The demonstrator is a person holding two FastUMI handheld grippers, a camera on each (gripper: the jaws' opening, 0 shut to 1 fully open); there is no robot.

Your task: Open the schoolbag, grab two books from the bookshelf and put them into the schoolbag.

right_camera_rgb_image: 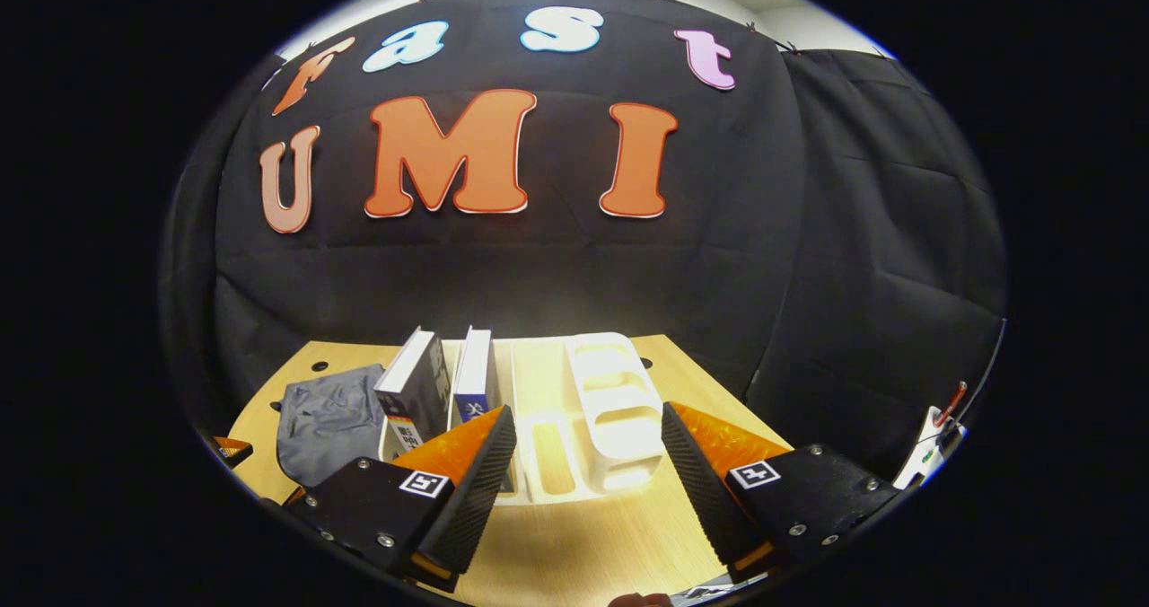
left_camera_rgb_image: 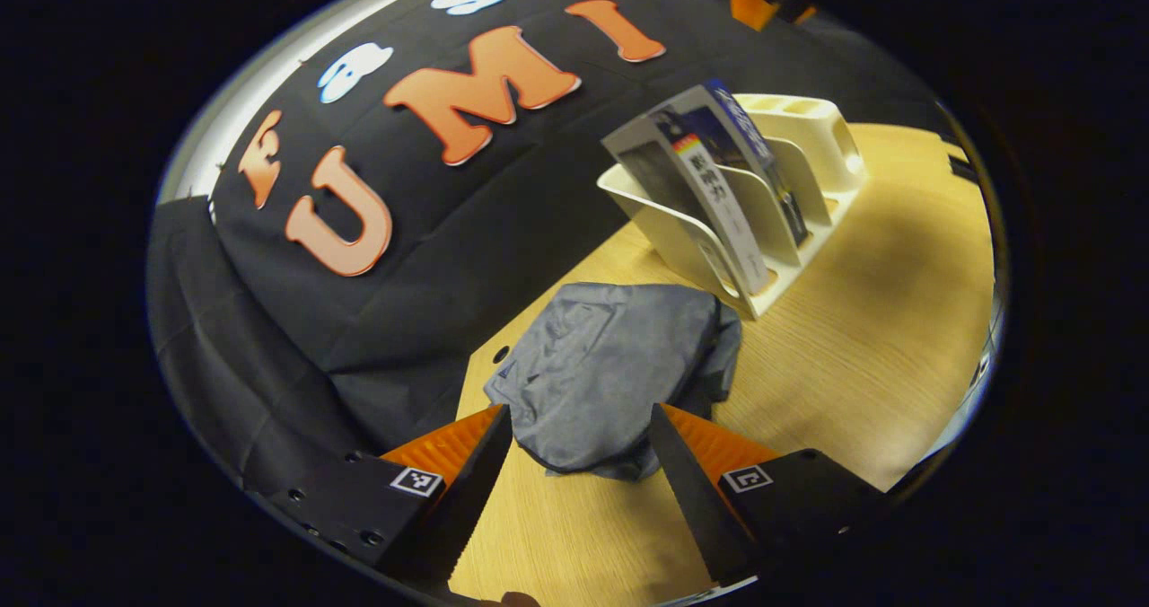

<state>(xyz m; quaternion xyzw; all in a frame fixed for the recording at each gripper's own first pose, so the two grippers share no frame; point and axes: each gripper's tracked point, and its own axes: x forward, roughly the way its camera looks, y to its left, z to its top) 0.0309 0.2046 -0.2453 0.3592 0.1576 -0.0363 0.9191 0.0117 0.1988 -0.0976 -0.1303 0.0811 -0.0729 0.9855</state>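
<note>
A light wooden table (left_camera_rgb_image: pixel 862 338) stands before the black cloth wall (right_camera_rgb_image: pixel 574 266).

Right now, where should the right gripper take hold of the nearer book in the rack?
Likely the top edge of the nearer book, from above: it stands upright in the white rack, its top clear of the dividers, and the right gripper is open.

Chinese characters run down the white cover of a book (left_camera_rgb_image: pixel 711 187), upper right in the left gripper view, too small to read surely

Dim booth, glare on white bookshelf (right_camera_rgb_image: pixel 592 409), fisheye-warped edges.
</note>
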